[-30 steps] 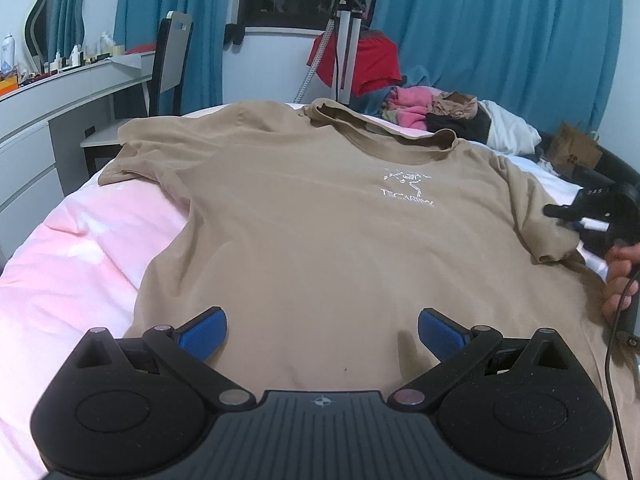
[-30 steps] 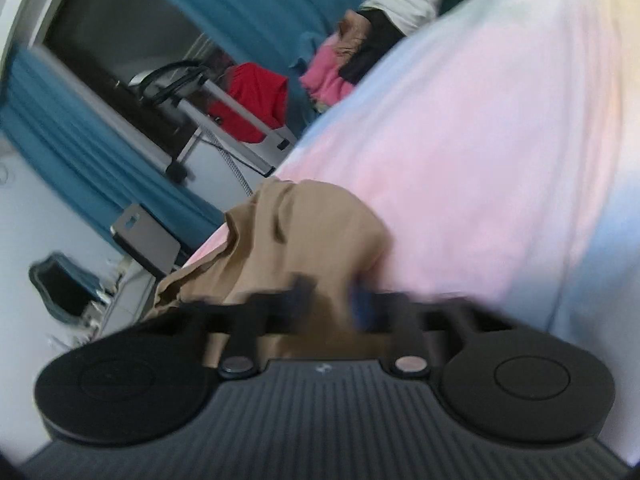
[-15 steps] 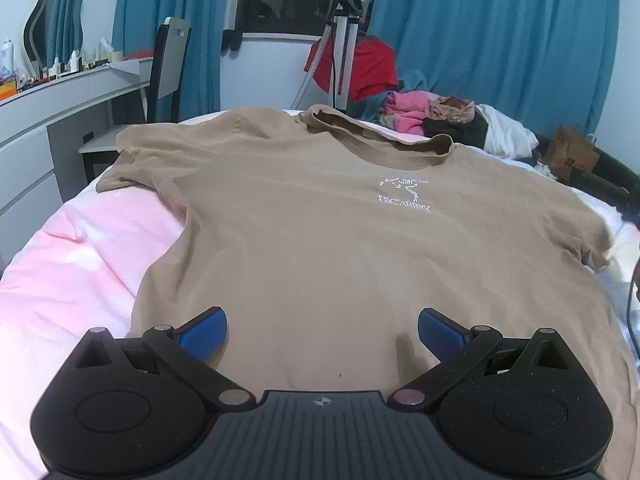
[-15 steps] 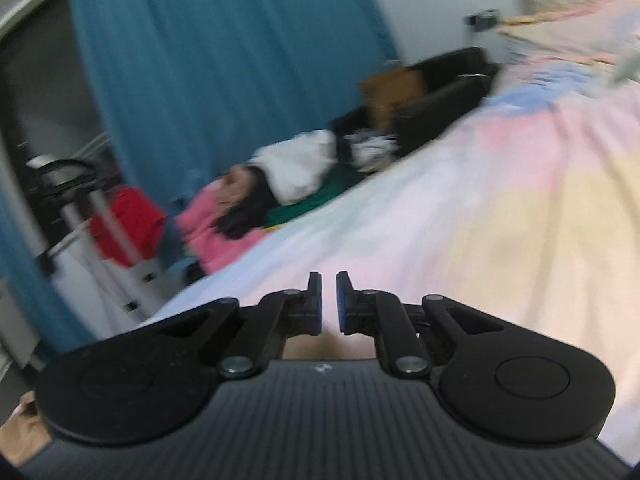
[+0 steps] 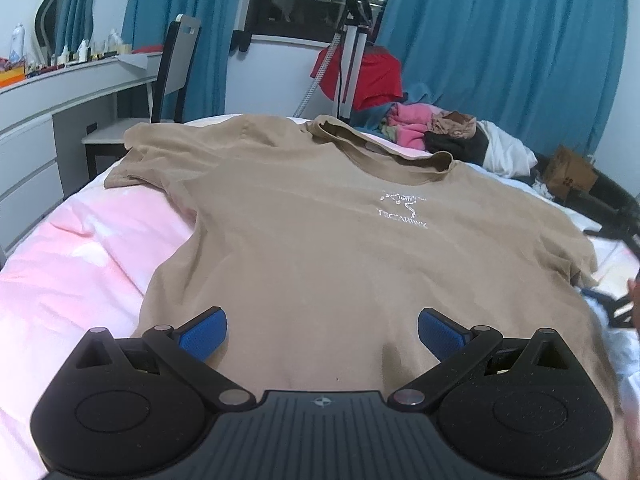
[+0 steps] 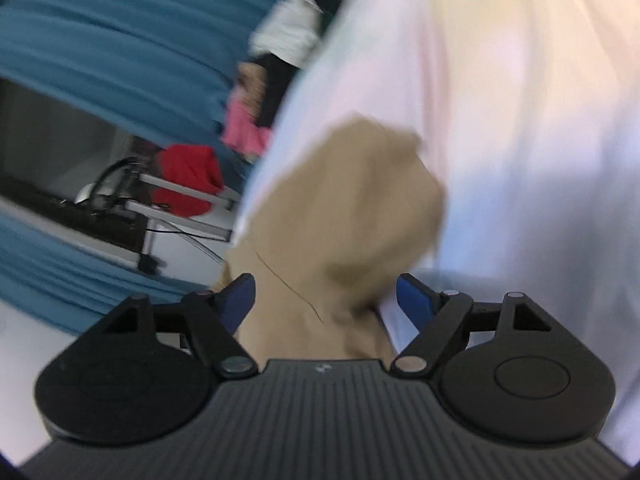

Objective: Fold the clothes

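Left wrist view: tan T-shirt [image 5: 320,240] spread front-up on the bed [image 5: 80,264], white chest logo [image 5: 403,211] readable, collar toward the far edge, hem nearest the camera. Left tool [image 5: 322,330] low over the hem, blue pads [image 5: 203,333] spread wide, nothing between them. One sleeve [image 5: 132,160] flat toward the white dresser worktop [image 5: 60,80] and the chair [image 5: 176,64]; other sleeve [image 5: 576,256] near the bed's opposite edge. Beyond the collar, a heap of pink, black and white clothes [image 5: 440,132], a red garment [image 5: 368,76] draped on a metal stand [image 5: 352,52], teal curtains [image 5: 500,48], a cardboard box [image 5: 568,172]. Far right margin: blurred dark shapes, likely the other tool, too smeared to tell.

Right wrist view, tilted and motion-blurred: only a sleeve [image 6: 344,216] of the same shirt, bunched on the pastel bedcover [image 6: 520,120], directly ahead of the right tool [image 6: 324,300]. Blue pads [image 6: 414,300] spread apart on either side of the fabric, not pinching it; contact with the cloth not discernible. Logo, collar and dresser not visible here. Red garment [image 6: 188,180], stand [image 6: 180,216] and curtains [image 6: 120,20] seen sideways at left.
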### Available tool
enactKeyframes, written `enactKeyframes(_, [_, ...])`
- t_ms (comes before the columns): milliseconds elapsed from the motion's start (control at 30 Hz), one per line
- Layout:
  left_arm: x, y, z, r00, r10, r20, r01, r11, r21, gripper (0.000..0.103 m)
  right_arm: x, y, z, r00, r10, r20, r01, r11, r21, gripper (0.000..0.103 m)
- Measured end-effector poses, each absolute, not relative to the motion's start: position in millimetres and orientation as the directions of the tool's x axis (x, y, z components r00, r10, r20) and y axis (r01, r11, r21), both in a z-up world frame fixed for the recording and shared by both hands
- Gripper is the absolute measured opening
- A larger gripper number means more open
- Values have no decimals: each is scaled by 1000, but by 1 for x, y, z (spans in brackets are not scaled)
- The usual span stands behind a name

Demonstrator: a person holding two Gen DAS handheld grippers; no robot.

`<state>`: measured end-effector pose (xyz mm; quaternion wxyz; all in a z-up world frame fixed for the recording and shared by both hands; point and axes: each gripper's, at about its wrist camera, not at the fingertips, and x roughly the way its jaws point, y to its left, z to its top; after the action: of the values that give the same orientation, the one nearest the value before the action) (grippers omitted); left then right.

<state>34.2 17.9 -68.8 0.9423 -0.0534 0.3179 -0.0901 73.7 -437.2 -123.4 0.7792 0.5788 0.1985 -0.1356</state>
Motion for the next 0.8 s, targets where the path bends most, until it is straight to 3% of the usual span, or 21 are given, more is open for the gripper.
enactKeyframes(300, [38,19,-71,766,-225,-603,128,971,-201,103,82,-444,-150,944,38,-328,312,224,923,80])
enactKeyframes(500, [38,16,-73,764,-223,-606,130,972,-194,103,114,-441,-154,919,56,-390,357,300,885,81])
enactKeyframes(800, [41,14,-74,760,-217,-612,119,973,-197,103,91,-453,-143,947,-207,-247,307,353,884,79])
